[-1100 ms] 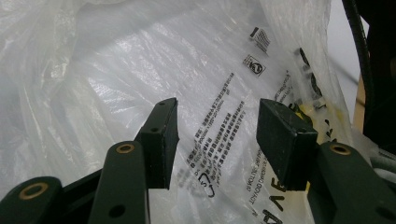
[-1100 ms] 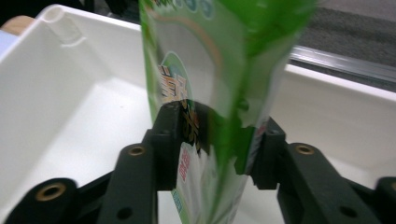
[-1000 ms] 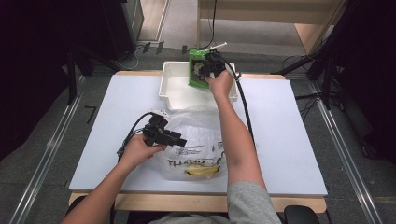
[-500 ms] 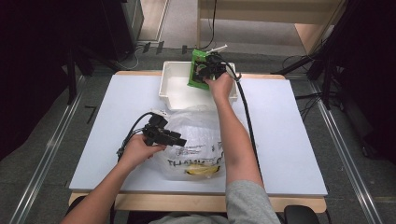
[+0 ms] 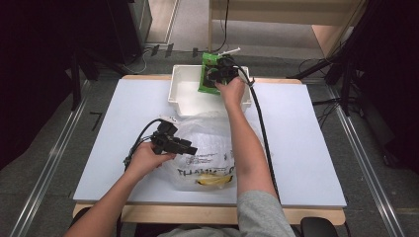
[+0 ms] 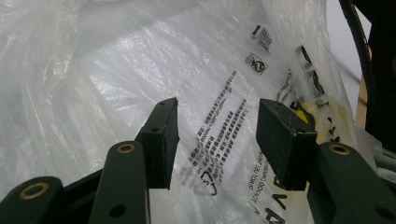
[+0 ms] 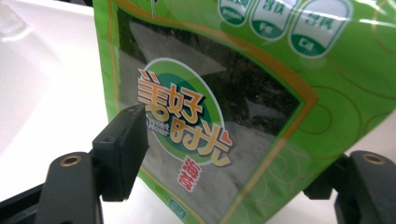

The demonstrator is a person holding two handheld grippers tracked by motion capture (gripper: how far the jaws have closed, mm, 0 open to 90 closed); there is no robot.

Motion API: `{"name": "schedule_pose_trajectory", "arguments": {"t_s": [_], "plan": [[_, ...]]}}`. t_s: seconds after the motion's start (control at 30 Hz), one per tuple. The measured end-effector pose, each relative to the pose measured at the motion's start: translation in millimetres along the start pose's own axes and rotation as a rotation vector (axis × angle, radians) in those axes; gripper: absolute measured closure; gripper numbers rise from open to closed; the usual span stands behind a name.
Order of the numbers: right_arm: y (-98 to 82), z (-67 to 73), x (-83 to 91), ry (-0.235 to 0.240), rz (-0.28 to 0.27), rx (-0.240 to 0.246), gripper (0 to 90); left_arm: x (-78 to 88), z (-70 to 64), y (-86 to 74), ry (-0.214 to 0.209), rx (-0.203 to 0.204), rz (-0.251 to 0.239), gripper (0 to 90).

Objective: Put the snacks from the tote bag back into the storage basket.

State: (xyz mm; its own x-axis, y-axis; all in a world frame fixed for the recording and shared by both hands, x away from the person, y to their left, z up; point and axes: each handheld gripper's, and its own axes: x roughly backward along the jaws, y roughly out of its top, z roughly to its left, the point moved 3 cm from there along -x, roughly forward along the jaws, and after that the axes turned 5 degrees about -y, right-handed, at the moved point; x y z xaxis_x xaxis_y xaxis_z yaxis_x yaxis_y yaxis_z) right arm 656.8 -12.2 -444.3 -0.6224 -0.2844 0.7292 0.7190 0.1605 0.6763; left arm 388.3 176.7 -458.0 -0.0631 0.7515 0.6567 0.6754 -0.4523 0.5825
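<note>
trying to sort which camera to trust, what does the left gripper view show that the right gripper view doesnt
Left gripper view: the clear plastic bag with black printed text, seen between open jaws, and a black cable at the right edge.

Right gripper view: a green snack packet with a round logo and a dark window, between the jaws, over the white bin.

Shared: each looks along its own pair of black jaws at one item close up.

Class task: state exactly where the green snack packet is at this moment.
In the high view the green snack packet is at the table's far edge, over the right end of the white tray, between the jaws of the right gripper.
</note>
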Motion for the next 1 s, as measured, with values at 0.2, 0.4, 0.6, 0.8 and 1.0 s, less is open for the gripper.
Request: {"name": "schedule_pose_trajectory", "arguments": {"t_s": [0.2, 0.4, 0.6, 0.8, 1.0], "plan": [[-1.6, 1.1, -1.5, -0.018, 0.007, 0.015, 27.5, 0.0, 0.4, -0.3, 0.004, 0.0, 0.006, 49.8], [-3.3, -1.9, 0.0, -0.011, 0.015, 0.003, 28.3, -0.3, 0.5, -0.4, 0.005, -0.001, 0.009, 49.8], [-6.4, -2.1, 0.1, -0.008, 0.011, -0.008, 29.6, 0.4, 0.2, -0.2, 0.007, -0.001, 0.001, 49.8], [-6.8, -7.1, 7.8, 0.015, -0.008, -0.033, 31.2, 0.3, 1.3, -0.4, 0.012, 0.001, 0.005, 49.7], [-6.1, -7.2, 14.9, 0.011, -0.012, -0.033, 31.6, 0.3, 1.0, -0.2, 0.013, 0.001, 0.004, 49.6]]}}
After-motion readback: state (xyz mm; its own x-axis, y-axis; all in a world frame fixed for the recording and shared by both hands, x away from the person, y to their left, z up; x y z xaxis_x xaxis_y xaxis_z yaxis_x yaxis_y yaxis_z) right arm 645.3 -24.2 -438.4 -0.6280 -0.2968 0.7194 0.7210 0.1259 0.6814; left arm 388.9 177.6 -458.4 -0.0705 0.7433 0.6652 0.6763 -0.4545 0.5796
